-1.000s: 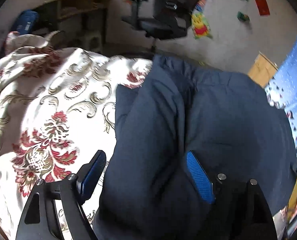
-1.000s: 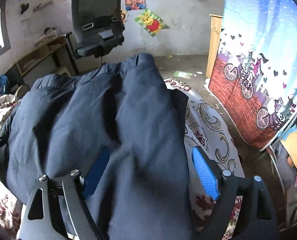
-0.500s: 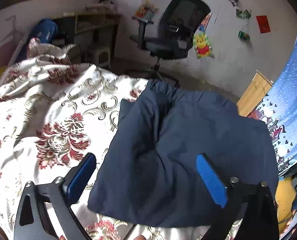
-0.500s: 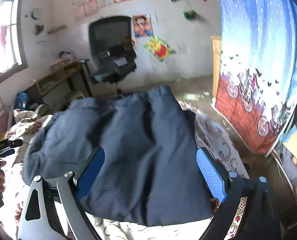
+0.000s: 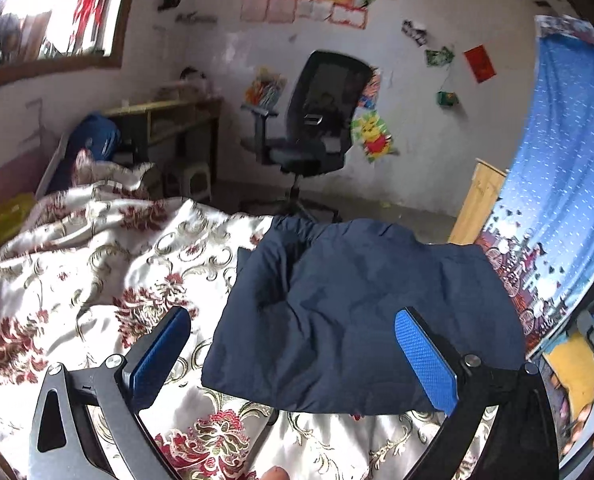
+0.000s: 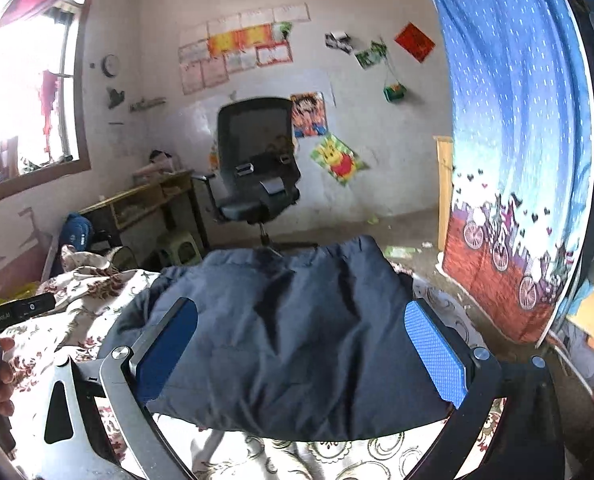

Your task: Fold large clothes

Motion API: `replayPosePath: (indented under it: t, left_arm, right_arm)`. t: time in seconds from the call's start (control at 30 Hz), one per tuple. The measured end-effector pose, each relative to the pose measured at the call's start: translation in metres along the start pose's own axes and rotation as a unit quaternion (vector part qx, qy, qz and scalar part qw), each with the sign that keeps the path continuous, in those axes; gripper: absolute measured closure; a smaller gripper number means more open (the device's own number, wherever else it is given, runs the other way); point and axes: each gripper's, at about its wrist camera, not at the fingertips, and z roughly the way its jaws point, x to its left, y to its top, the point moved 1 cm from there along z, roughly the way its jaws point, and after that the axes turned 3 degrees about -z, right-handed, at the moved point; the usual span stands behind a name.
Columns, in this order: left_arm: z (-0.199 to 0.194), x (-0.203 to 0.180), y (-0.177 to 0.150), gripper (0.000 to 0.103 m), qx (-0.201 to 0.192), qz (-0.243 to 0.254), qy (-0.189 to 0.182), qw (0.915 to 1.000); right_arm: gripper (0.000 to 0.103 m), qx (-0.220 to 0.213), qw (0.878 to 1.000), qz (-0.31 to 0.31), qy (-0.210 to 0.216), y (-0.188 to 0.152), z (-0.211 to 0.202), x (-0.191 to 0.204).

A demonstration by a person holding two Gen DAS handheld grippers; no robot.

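Lying folded on the bedspread (image 5: 77,280), navy garment (image 5: 361,320); right tongs (image 6: 301,352) opening.

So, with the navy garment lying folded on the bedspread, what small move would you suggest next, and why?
Probably keep both grippers off it: the navy garment lies as a compact bundle on the floral bedspread, and the left gripper and right gripper are open, the right's fingers opening, holding nothing.

Both wrist views looked forward and slightly down over the bed — left from the left side, right from the right. Shared: folded navy garment (image 5: 361,316) (image 6: 297,336), office chair (image 5: 317,128) (image 6: 257,168), far wall.
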Motion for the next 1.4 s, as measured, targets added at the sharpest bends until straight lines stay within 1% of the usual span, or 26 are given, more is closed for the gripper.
replayPosePath:
  t: [0.13, 0.2, 0.33, 0.43, 0.53, 0.63, 0.73, 0.87, 0.93, 1.0, 1.17, 1.23, 1.3, 1.4]
  left_arm:
    - [-0.03, -0.011, -0.006, 0.0, -0.019, 0.021, -0.018, 0.9994]
    - [-0.045, -0.012, -0.01, 0.0, -0.025, 0.024, -0.022, 0.9992]
    - [-0.075, -0.012, -0.02, 0.0, -0.035, 0.03, -0.031, 0.9985]
    - [-0.096, -0.012, -0.031, 0.0, -0.032, 0.032, -0.04, 0.9982]
    - [-0.119, -0.013, -0.043, 0.0, -0.05, 0.047, -0.052, 0.9963]
    - [-0.131, -0.015, -0.054, 0.0, -0.059, 0.061, -0.054, 0.9949]
    - [-0.136, -0.018, -0.063, 0.0, -0.061, 0.066, -0.059, 0.9942]
    - [-0.139, -0.023, -0.076, 0.0, -0.076, 0.074, -0.059, 0.9926]
    - [-0.14, -0.023, -0.085, 0.0, -0.09, 0.078, -0.06, 0.9911]
    - [-0.139, -0.023, -0.093, 0.0, -0.097, 0.083, -0.058, 0.9902]
    - [-0.125, -0.021, -0.109, 0.0, -0.091, 0.098, -0.056, 0.9894]
    - [-0.119, -0.018, -0.114, 0.0, -0.09, 0.096, -0.052, 0.9899]
    - [-0.11, -0.012, -0.119, 0.0, -0.08, 0.086, -0.053, 0.9917]
    - [-0.1, -0.007, -0.128, 0.0, -0.072, 0.082, -0.05, 0.9927]
  right_arm:
    - [0.001, -0.006, 1.0, -0.02, 0.004, 0.002, -0.028, 0.017]
    - [0.001, -0.002, 1.0, -0.029, 0.01, 0.001, -0.042, 0.024]
    - [0.001, 0.002, 0.999, -0.042, 0.006, -0.005, -0.072, 0.033]
    - [0.001, 0.006, 0.999, -0.046, -0.004, -0.01, -0.098, 0.036]
    - [0.001, 0.007, 0.999, -0.049, -0.004, -0.013, -0.121, 0.036]
    - [0.001, 0.002, 0.998, -0.058, -0.006, -0.016, -0.134, 0.035]
    - [0.001, -0.009, 0.998, -0.056, -0.006, -0.023, -0.146, 0.035]
    - [0.001, -0.014, 0.999, -0.05, 0.001, -0.036, -0.154, 0.034]
    - [0.001, -0.018, 0.998, -0.053, 0.004, -0.044, -0.154, 0.034]
    - [0.001, -0.013, 0.998, -0.056, 0.006, -0.054, -0.15, 0.036]
    - [0.001, -0.002, 0.999, -0.047, -0.002, -0.078, -0.133, 0.037]
    - [0.001, 0.007, 0.999, -0.041, -0.003, -0.085, -0.125, 0.038]
    - [0.001, 0.016, 0.999, -0.03, -0.002, -0.093, -0.117, 0.039]
    - [0.001, 0.019, 0.999, -0.027, -0.002, -0.104, -0.109, 0.043]
